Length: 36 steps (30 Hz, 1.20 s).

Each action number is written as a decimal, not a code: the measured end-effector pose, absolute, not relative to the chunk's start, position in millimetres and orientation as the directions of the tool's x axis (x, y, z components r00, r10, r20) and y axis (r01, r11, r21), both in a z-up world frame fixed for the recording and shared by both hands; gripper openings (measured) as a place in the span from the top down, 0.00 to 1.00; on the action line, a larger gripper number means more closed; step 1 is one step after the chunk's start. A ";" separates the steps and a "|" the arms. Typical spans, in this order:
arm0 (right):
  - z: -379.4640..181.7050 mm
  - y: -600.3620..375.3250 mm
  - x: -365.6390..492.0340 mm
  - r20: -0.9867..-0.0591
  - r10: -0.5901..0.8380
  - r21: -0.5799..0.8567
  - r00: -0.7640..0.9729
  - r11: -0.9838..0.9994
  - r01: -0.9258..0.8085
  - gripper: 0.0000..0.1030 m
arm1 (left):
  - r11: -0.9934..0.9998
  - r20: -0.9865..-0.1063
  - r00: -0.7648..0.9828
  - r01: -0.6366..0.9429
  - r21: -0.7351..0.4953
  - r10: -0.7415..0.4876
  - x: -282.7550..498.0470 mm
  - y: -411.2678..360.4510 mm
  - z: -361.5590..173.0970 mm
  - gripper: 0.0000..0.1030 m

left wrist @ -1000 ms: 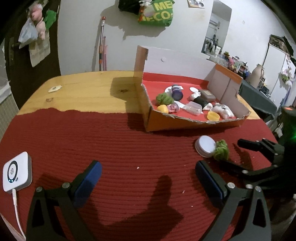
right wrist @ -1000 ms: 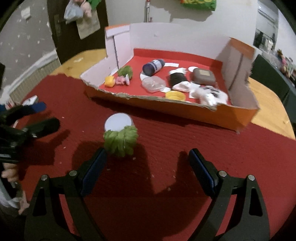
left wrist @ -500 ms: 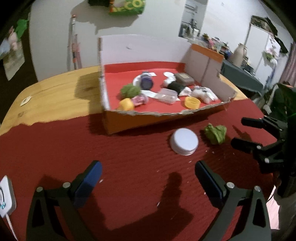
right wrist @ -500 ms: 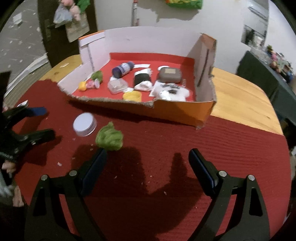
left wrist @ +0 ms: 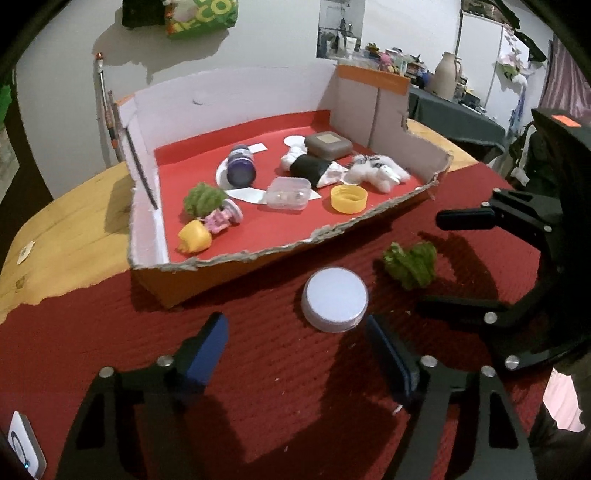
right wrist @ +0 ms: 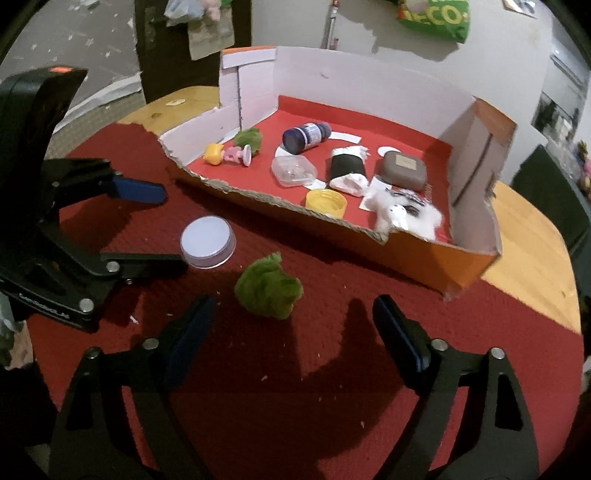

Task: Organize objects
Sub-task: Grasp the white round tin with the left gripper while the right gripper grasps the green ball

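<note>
1. The white lid lies flat on the red cloth, just before the cardboard tray's torn front edge; being round, it has no long axis
2. It sits straight ahead of the left gripper, whose jaws are closing with nothing between them yet
3. The green tuft lies beside the lid, just ahead of the right gripper, also closing, also empty
4. Readable writing: part of "ECO" on the green bag on the wall

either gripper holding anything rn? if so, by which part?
Nothing held. Left gripper is closing just short of the white lid; right gripper is closing near the green pom-pom, pads clear of both.
</note>
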State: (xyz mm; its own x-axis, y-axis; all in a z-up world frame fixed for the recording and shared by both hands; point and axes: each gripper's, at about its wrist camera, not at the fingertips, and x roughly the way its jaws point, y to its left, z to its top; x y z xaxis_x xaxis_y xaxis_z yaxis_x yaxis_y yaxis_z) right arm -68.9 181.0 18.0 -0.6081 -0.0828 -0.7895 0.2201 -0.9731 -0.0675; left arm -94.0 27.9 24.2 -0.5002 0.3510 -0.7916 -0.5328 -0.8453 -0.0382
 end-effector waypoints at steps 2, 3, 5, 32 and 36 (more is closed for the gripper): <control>16.3 179.0 -72.2 -0.797 -0.089 -0.070 -0.598 -0.969 0.238 0.28 | -0.841 -0.796 -0.490 -0.539 -0.044 0.356 -96.7 30.3 22.2 0.28; 15.6 177.9 -73.5 -0.799 -0.090 -0.073 -0.595 -0.967 0.244 0.29 | -0.840 -0.796 -0.490 -0.540 -0.042 0.356 -96.9 31.8 21.8 0.29; 14.4 176.1 -74.7 -0.801 -0.093 -0.076 -0.591 -0.964 0.253 0.34 | -0.836 -0.793 -0.493 -0.547 -0.037 0.357 -97.1 34.5 21.7 0.30; 48.6 168.2 -31.5 -0.700 -0.207 0.007 -0.683 -0.959 0.284 0.71 | -0.800 -0.699 -0.513 -0.584 -0.141 0.498 -57.4 28.1 53.1 0.61; 53.0 167.6 -25.6 -0.693 -0.206 0.014 -0.691 -0.962 0.274 0.71 | -0.801 -0.687 -0.526 -0.582 -0.140 0.502 -50.0 26.9 62.2 0.61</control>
